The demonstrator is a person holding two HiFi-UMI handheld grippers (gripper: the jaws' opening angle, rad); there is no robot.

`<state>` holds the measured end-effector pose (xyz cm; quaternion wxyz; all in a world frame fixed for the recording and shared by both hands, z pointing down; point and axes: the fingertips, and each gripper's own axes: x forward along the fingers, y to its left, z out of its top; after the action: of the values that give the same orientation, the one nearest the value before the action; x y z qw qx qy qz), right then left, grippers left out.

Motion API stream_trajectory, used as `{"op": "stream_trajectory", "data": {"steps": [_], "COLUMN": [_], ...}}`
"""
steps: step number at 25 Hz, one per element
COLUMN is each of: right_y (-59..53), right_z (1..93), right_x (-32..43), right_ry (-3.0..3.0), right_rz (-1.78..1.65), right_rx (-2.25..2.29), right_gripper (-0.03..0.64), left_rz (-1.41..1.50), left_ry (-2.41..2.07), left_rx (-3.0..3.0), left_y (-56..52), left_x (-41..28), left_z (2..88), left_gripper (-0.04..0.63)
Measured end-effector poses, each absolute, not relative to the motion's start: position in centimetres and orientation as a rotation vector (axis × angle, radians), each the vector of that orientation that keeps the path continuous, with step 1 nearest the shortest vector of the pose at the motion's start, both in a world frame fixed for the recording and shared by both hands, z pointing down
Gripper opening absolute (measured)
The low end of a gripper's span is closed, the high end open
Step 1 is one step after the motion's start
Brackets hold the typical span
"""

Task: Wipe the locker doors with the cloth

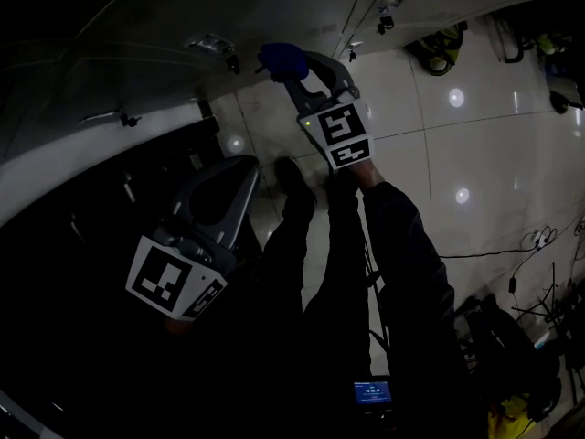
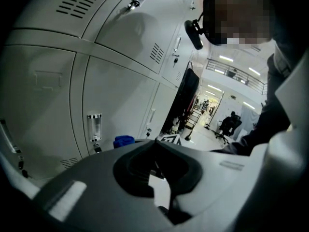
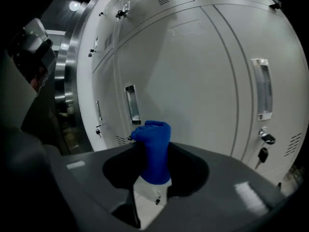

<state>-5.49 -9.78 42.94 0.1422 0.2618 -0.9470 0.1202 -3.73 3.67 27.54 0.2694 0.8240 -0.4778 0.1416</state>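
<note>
Pale grey locker doors (image 3: pixel 203 76) fill the field ahead of both grippers, with glossy tiled floor (image 1: pixel 475 135) below. Right gripper (image 3: pixel 150 151): jaws clamped on the blue cloth (image 1: pixel 281 60), which bunches up past the jaw tips, close to a door. Contact with the door is not discernible. Recessed handle (image 3: pixel 130 104) sits just above and beyond the cloth. Left gripper (image 2: pixel 155 141): jaws together, nothing between them, positioned lower and back from the lockers, apart from the right gripper.
</note>
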Motion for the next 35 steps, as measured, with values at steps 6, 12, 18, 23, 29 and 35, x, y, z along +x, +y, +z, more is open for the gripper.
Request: {"op": "stream_trajectory", "data": {"steps": [6,12,18,23,29,35], "right_y": [-8.7,-9.9,-10.8,-12.6,-15.9,-18.7], "right_z": [44.2,45.2,45.4,45.9,46.9,48.1], "right_x": [-10.2,-11.7,-11.4,-8.1,-2.0,3.3], "right_ry": [-2.758,-2.776,-2.772,-2.726,-2.640,-2.561], "right_rz": [0.351,0.395,0.356,0.316,0.311,0.411], "right_rx": [0.667,0.650,0.647,0.717,0.885,1.086], "right_gripper": [0.127,0.126,0.126,0.126,0.127,0.127], "left_rz": [0.397,0.398,0.394,0.392,0.393,0.404], "left_ry": [-1.320,-1.330,-1.309,-1.292,-1.266,-1.257], "left_rx": [2.189,2.166,2.170,2.186,2.198,2.195], "left_y": [4.7,4.8,4.1,3.2,2.6,2.3], "left_x": [-6.2,-7.5,-6.8,-5.8,-4.4,-3.9], "left_z": [28.0,28.7,29.1,29.0,29.2,29.4], "left_gripper": [-0.020,-0.020,-0.020,-0.020,-0.020,-0.020]}}
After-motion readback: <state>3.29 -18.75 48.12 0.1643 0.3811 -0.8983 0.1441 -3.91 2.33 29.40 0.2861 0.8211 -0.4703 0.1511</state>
